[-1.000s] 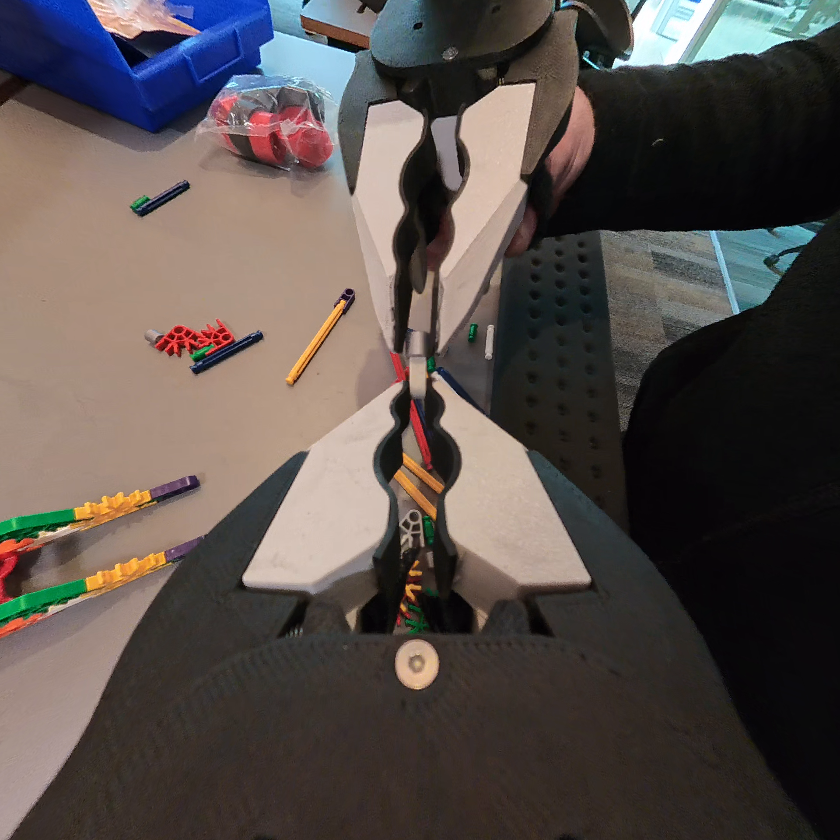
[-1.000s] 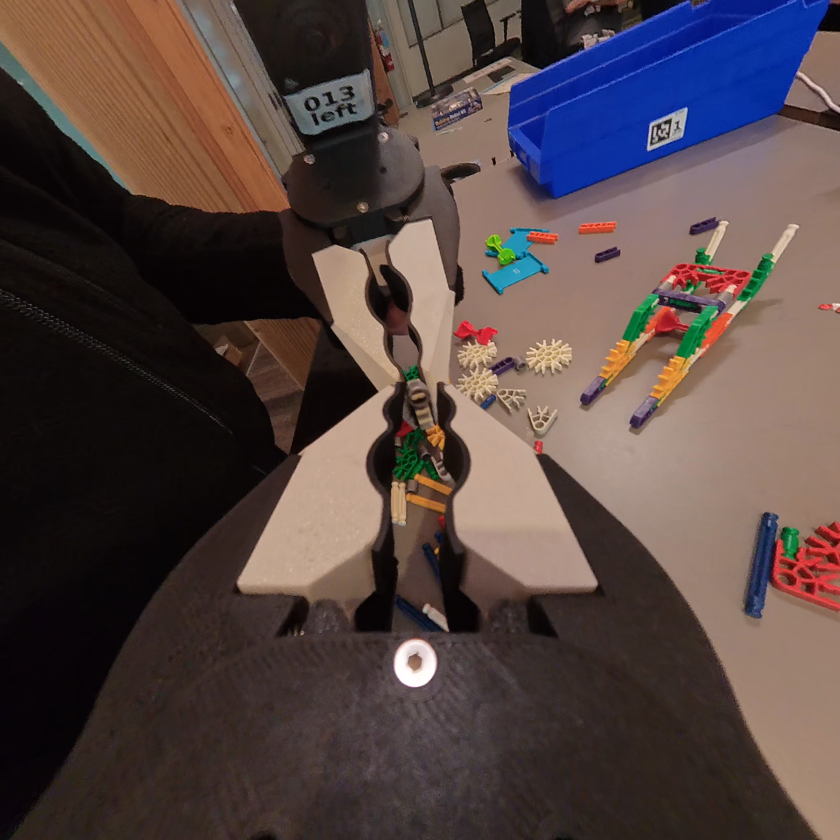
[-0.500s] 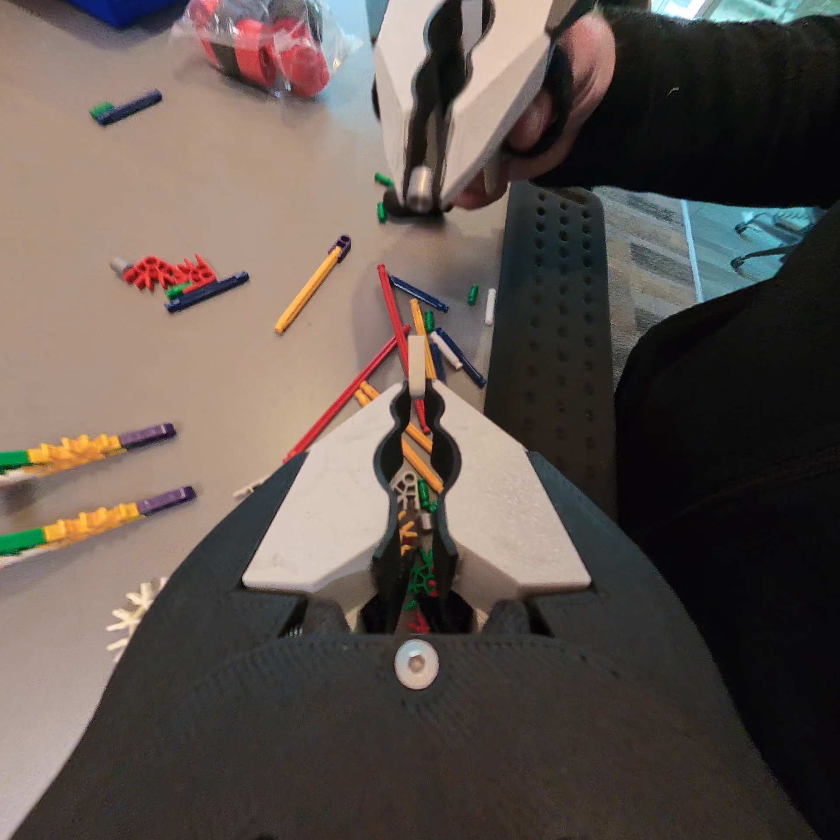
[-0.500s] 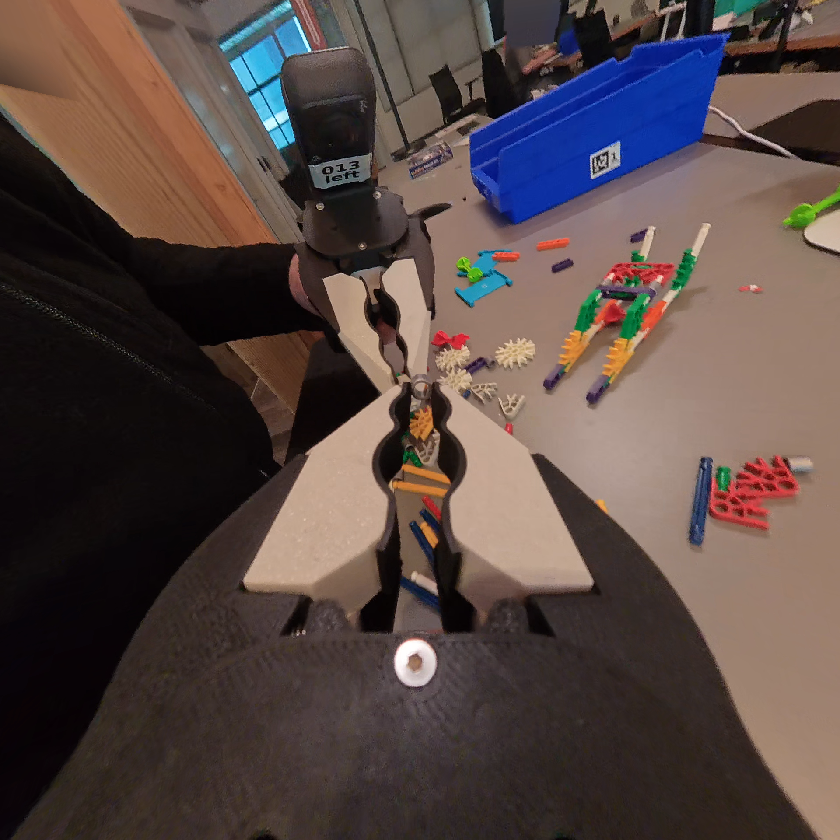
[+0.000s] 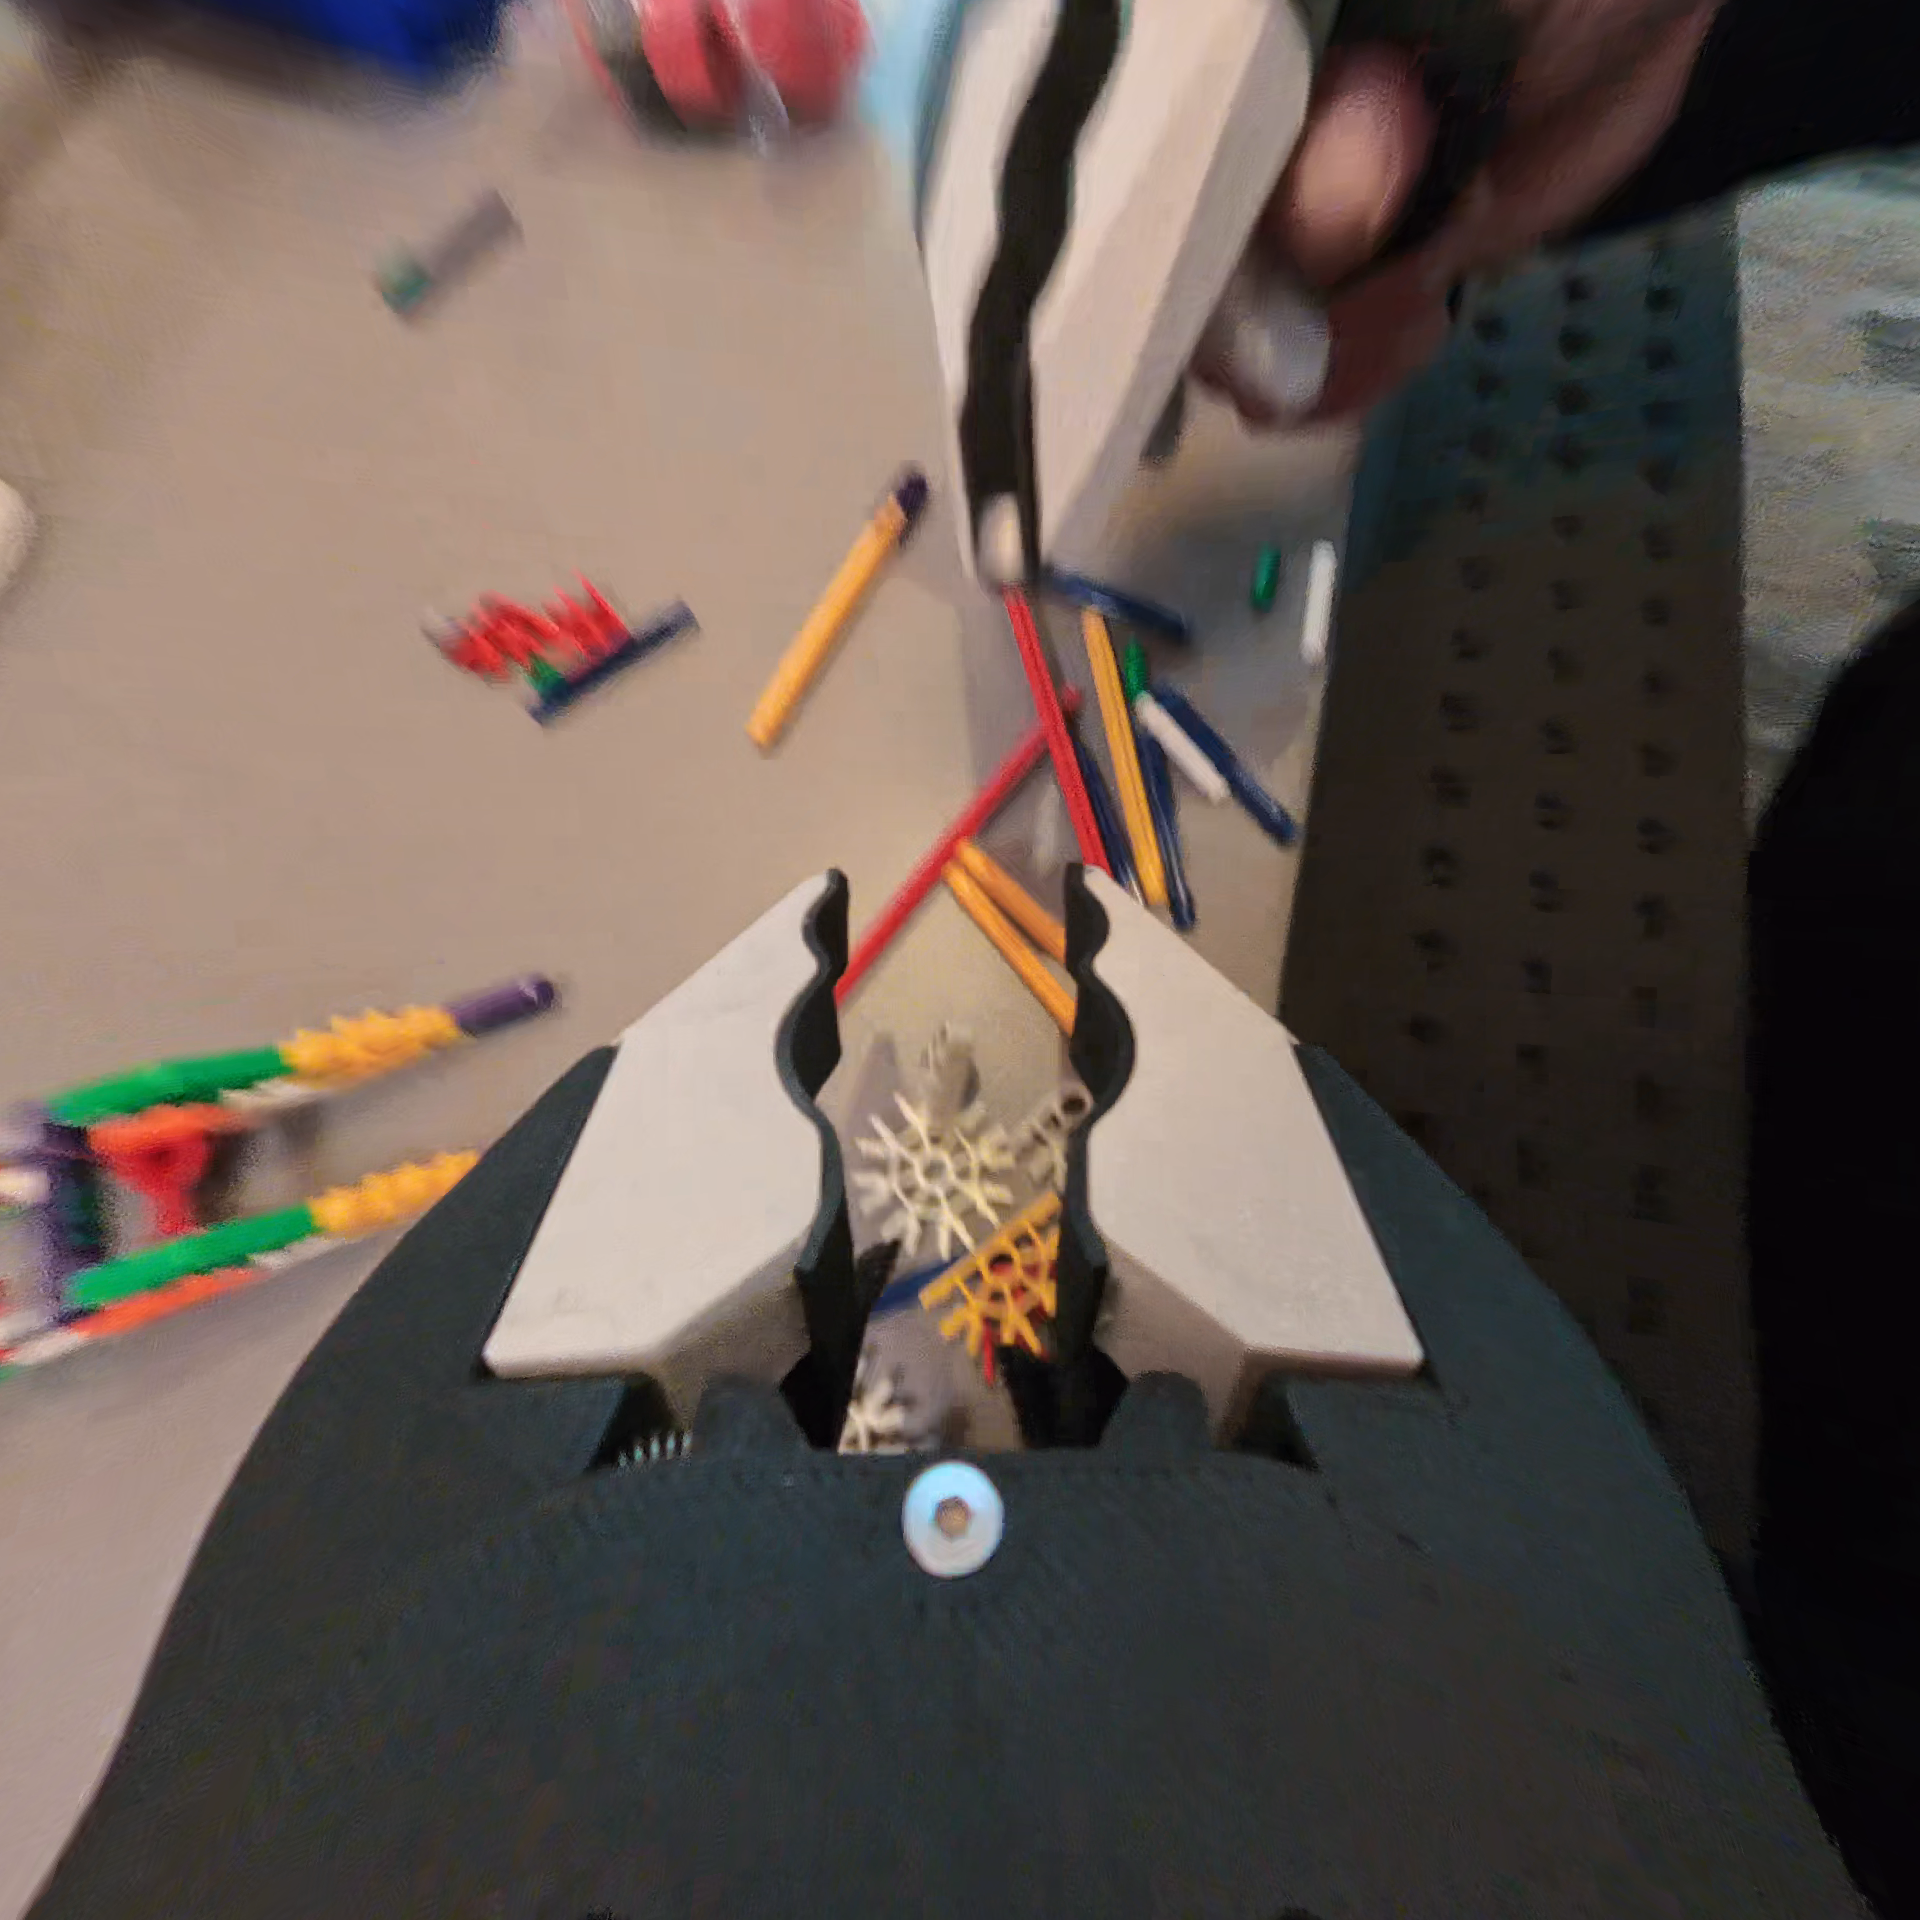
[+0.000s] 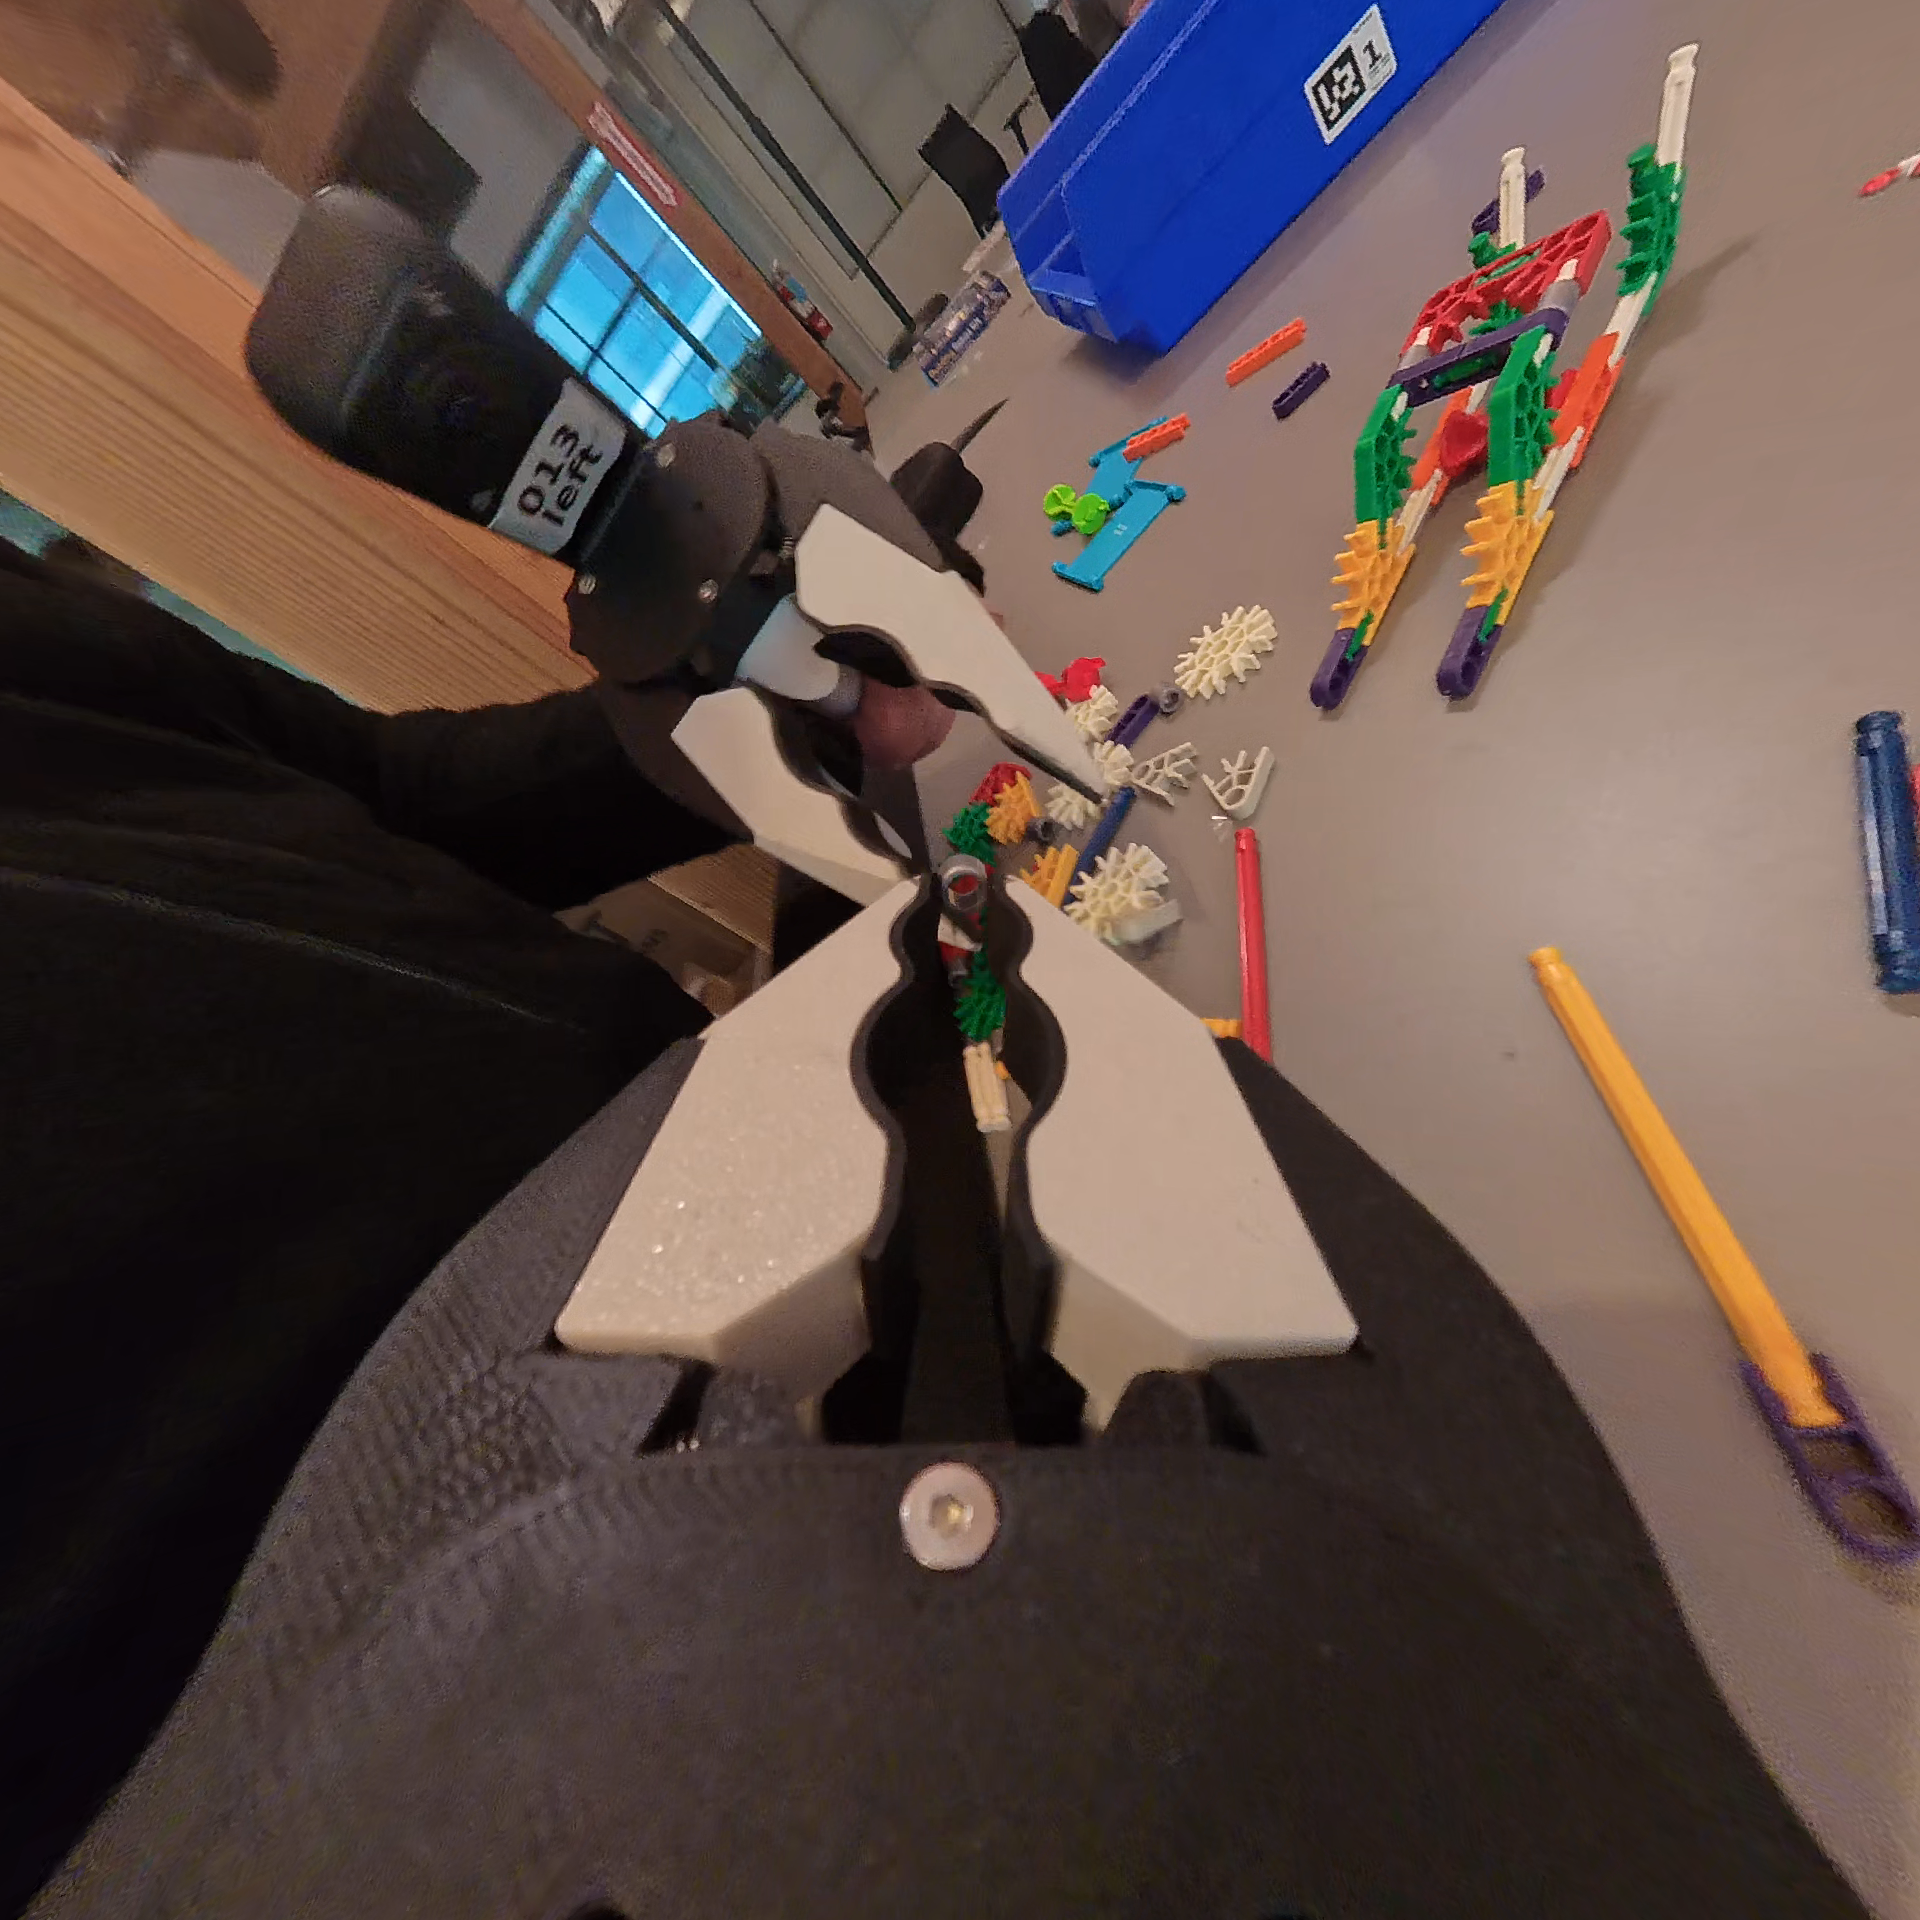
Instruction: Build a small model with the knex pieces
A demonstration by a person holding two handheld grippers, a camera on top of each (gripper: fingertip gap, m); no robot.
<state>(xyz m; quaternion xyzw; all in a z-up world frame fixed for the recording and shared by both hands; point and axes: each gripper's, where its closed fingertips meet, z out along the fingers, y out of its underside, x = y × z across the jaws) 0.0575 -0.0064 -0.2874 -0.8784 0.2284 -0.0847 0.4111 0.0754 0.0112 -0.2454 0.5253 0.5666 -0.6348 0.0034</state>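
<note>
Pinching grey connector (image 6: 961,886) in right claw (image 6: 961,891), left claw (image 5: 951,894) open

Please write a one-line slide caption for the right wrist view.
Right gripper shut on a small grey connector, beside the open left gripper, above loose construction-toy pieces on a grey table.

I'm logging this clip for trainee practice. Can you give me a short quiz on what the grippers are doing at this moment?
1. True or false: the left gripper is shut.
2. What does the right gripper grip at its tips? A: a yellow rod. B: a grey piece. C: a white connector.
3. Fill in: the bin at the far end of the table is ____ in colour.

Key: 1 false, its jaws stand apart; 2 B; 3 blue.
</note>
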